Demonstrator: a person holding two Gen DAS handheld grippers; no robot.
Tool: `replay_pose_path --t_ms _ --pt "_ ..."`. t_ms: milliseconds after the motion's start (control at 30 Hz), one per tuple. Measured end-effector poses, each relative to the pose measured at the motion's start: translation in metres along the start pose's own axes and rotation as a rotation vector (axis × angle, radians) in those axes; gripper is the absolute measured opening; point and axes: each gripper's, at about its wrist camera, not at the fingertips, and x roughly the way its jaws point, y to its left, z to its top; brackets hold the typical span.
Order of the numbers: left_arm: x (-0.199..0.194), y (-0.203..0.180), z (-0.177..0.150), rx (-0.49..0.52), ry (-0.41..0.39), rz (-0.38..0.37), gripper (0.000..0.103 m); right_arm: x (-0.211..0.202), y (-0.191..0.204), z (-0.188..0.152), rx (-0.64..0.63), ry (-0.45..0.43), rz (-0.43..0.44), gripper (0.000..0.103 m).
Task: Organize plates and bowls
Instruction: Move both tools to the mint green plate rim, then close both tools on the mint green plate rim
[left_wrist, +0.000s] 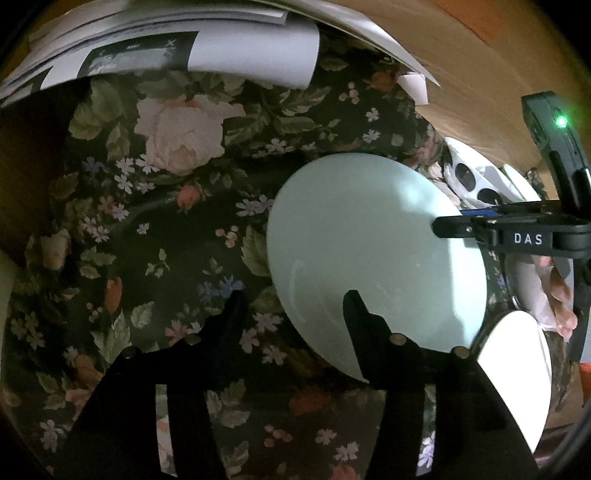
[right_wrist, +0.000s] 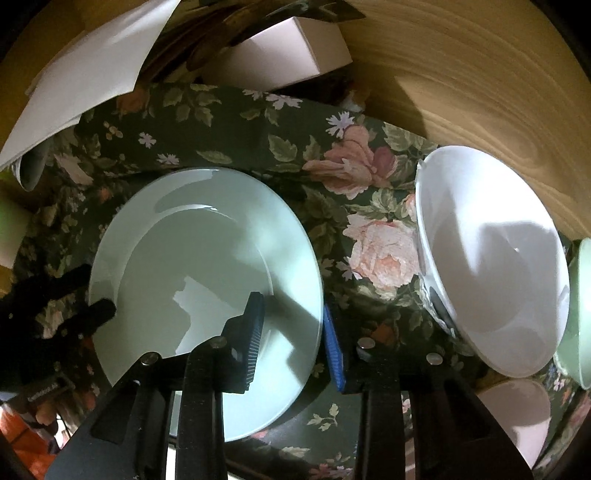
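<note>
A pale green plate (right_wrist: 192, 266) lies on a dark floral tablecloth (right_wrist: 236, 122); it also shows in the left wrist view (left_wrist: 362, 236). My right gripper (right_wrist: 293, 332) is open, its fingers straddling the plate's right rim. My left gripper (left_wrist: 291, 306) is open at the plate's opposite edge, one finger over the plate, the other over the cloth. A white bowl with dark dots outside (right_wrist: 491, 258) stands right of the plate. A pale green bowl (right_wrist: 580, 317) sits at the far right edge. A white dish (right_wrist: 517, 417) lies in front of the bowls.
Loose papers (left_wrist: 184, 51) lie along the far side of the cloth. A white box (right_wrist: 284, 51) stands behind the plate. Bare wooden tabletop (right_wrist: 461, 74) lies to the far right.
</note>
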Motion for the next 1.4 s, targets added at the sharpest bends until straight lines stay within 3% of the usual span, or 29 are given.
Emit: replay_pose_path --t_ms 167,533,900,1100,1400 --pt "-0.003 0.004 -0.007 0.011 -0.002 0.005 0.045 -0.002 0.01 -0.005 -0.015 0.002 0.028 0.026" --pt "-0.015 0.033 -0.013 -0.018 -0.028 0.054 0.045 0.0 0.054 -0.02 -0.051 -0.02 0.038 0.029" --pt "-0.035 0.045 -0.02 -0.036 -0.057 0.056 0.045 -0.007 0.076 -0.029 -0.053 -0.128 0.037 0.027" --pt "-0.055 0.049 -0.025 -0.042 -0.089 0.04 0.044 -0.039 0.075 -0.033 -0.055 -0.177 0.065 0.025" --pt "-0.087 0.046 -0.036 -0.036 -0.138 0.03 0.044 -0.044 0.059 -0.038 -0.029 -0.216 0.101 0.025"
